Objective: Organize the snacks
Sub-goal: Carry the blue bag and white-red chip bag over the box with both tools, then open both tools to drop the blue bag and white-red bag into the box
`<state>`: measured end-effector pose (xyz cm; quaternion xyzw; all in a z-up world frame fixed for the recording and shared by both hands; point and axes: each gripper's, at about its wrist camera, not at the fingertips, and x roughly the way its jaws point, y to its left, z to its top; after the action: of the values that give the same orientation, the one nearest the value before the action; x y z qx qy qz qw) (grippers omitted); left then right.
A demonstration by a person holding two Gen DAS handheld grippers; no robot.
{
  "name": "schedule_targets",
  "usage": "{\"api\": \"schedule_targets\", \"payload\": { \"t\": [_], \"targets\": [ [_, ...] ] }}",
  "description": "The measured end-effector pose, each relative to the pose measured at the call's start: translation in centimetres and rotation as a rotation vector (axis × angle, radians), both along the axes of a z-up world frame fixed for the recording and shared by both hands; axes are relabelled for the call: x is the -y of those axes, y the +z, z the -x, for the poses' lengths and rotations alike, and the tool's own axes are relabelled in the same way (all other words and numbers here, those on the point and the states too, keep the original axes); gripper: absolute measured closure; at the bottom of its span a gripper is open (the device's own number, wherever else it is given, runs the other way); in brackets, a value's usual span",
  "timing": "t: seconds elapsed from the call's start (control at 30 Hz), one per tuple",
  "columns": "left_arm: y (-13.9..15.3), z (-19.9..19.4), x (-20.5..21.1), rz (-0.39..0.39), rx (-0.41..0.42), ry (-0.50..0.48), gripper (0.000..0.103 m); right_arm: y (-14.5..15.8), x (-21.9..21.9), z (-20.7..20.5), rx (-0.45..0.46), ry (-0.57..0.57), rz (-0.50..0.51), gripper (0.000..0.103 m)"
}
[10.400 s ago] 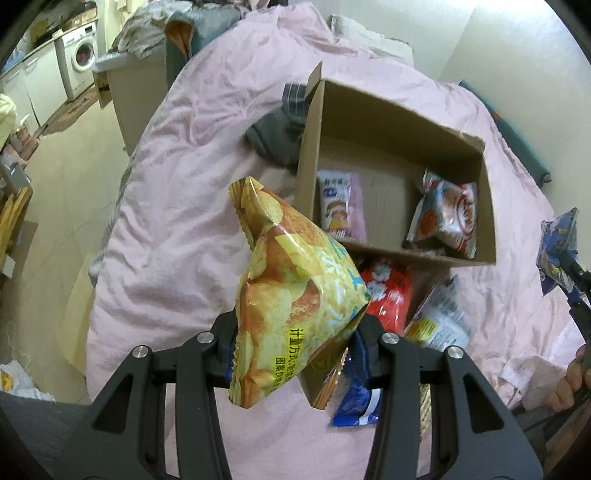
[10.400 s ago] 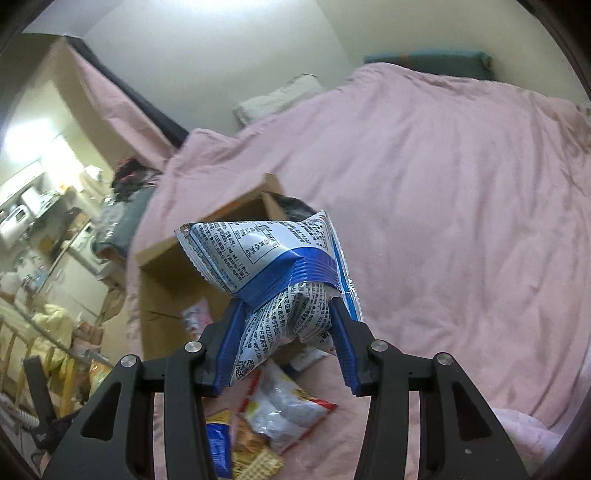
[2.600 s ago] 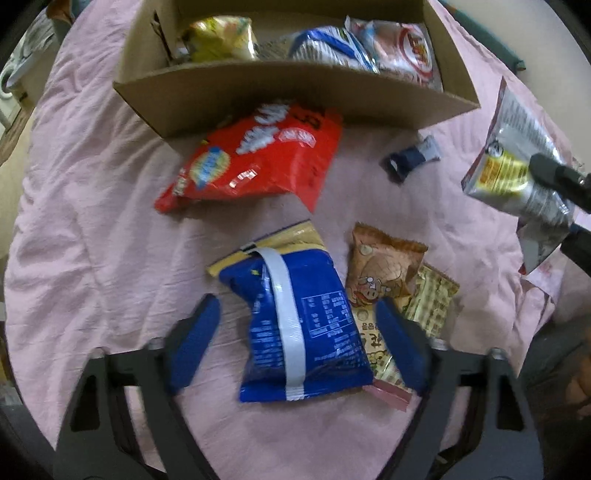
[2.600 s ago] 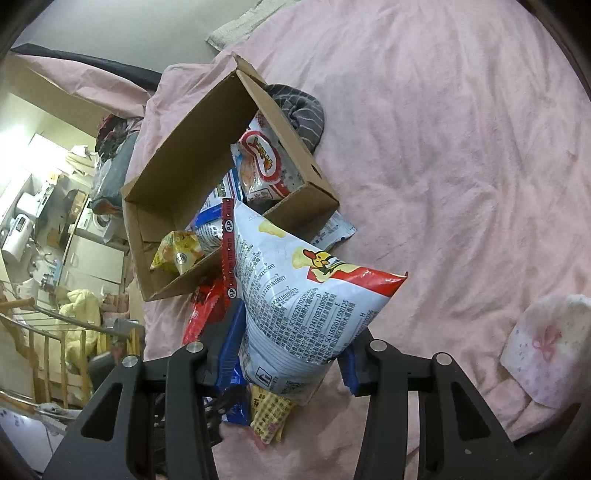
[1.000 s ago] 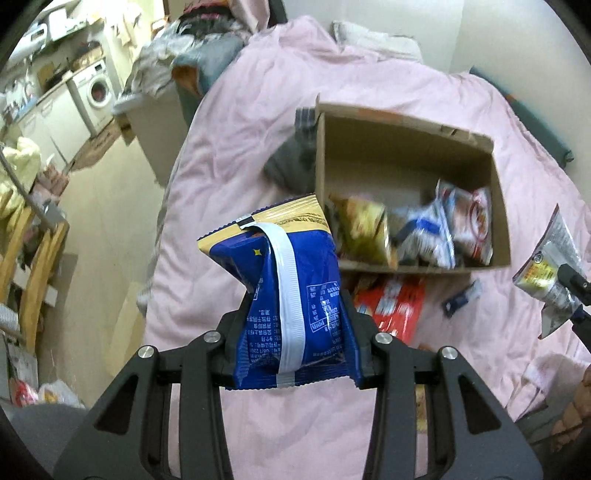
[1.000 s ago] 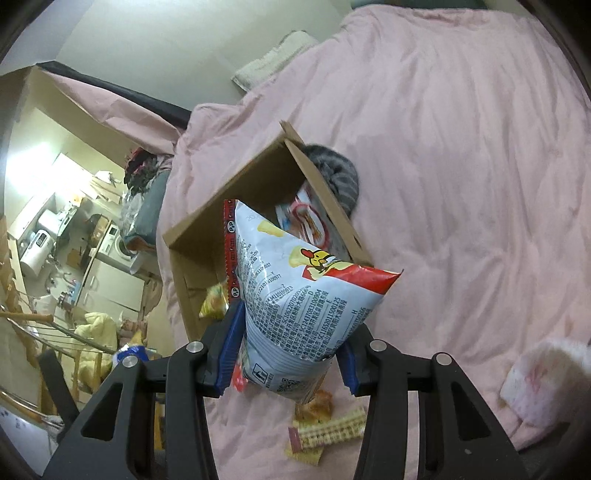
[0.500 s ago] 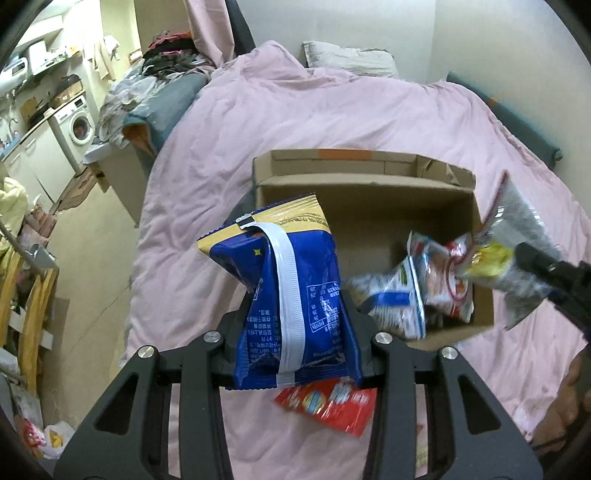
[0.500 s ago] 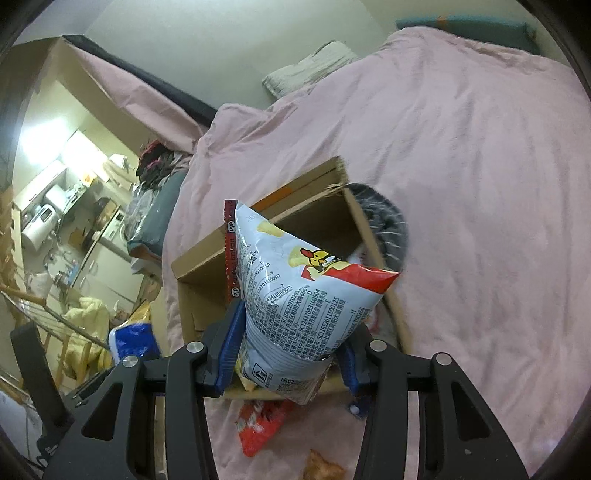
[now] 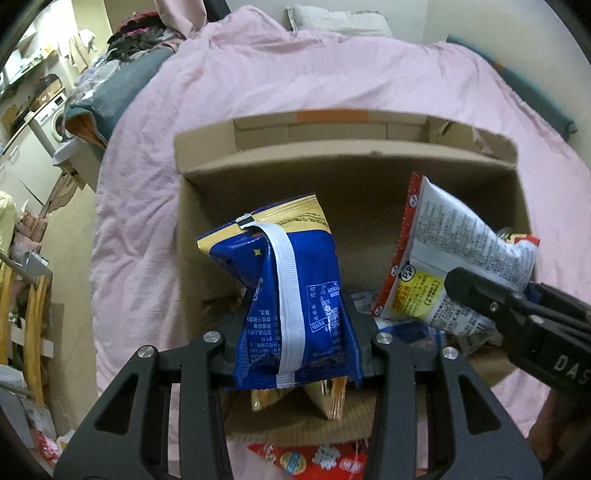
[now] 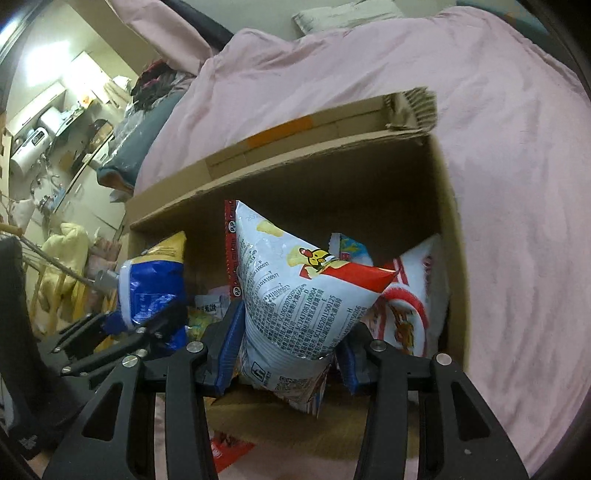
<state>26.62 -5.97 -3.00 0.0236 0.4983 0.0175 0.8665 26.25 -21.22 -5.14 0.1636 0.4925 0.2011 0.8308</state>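
My left gripper [image 9: 295, 332] is shut on a blue snack bag with a gold top [image 9: 284, 295], held over the left part of the open cardboard box [image 9: 332, 166]. My right gripper [image 10: 284, 354] is shut on a white snack bag with red trim [image 10: 299, 299], held over the box's right part. Each view shows the other bag: the white bag [image 9: 454, 266] at the right of the left wrist view, the blue bag [image 10: 151, 284] at the left of the right wrist view. Several snack packets [image 10: 410, 302] lie inside the box.
The box sits on a pink bedspread [image 9: 295, 74]. A red snack bag [image 9: 314, 461] lies on the bed just in front of the box. The floor, a washing machine [image 9: 55, 122] and piled clothes [image 9: 129, 48] are off to the left; a pillow [image 9: 340, 22] lies at the bed's head.
Both grippers have travelled forward and down with their bags; the box now fills both views and the bags hang over its opening. The right wrist has rolled a little.
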Motion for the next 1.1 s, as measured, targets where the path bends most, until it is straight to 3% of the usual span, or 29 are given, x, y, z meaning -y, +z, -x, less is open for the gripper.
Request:
{"api": "schedule_targets", "payload": {
  "t": [0.17, 0.33, 0.67, 0.73, 0.8, 0.87, 0.93, 1.07, 1.1],
  "targets": [
    [-1.2, -1.0, 0.6, -0.012, -0.014, -0.006, 0.065, -0.4, 0.3, -0.9, -0.041, -0.017, -0.07, 0.055],
    [-1.6, -1.2, 0.6, -0.022, -0.008, 0.013, 0.065, -0.6, -0.8, -1.0, -0.026, 0.011, -0.015, 0.053],
    [-1.7, -1.1, 0.4, -0.004, -0.004, 0.022, 0.065, -0.3, 0.0, -1.2, -0.034, -0.012, -0.053, 0.053],
    [-1.5, -0.9, 0.4, -0.012, 0.005, 0.021, 0.055, 0.0, 0.2, -1.2, -0.027, -0.014, -0.052, 0.053],
    [-0.9, -0.5, 0.2, -0.016, 0.035, 0.033, 0.026, 0.3, 0.2, -1.3, -0.022, -0.019, -0.059, 0.053],
    [-0.1, 0.0, -0.2, -0.008, 0.073, 0.049, 0.014, 0.4, 0.4, -1.2, -0.021, -0.025, -0.07, 0.053],
    [0.1, 0.1, -0.3, 0.001, 0.072, 0.048, 0.011, 0.6, 0.4, -1.2, -0.023, -0.025, -0.076, 0.052],
    [0.3, 0.3, -0.5, 0.01, 0.054, 0.05, 0.011, 1.1, 1.0, -0.9, -0.01, -0.038, -0.099, 0.034],
    [0.3, 0.4, -0.6, 0.012, 0.055, 0.056, 0.011, 1.3, 1.0, -0.9, -0.003, -0.04, -0.1, 0.033]
  ]
}}
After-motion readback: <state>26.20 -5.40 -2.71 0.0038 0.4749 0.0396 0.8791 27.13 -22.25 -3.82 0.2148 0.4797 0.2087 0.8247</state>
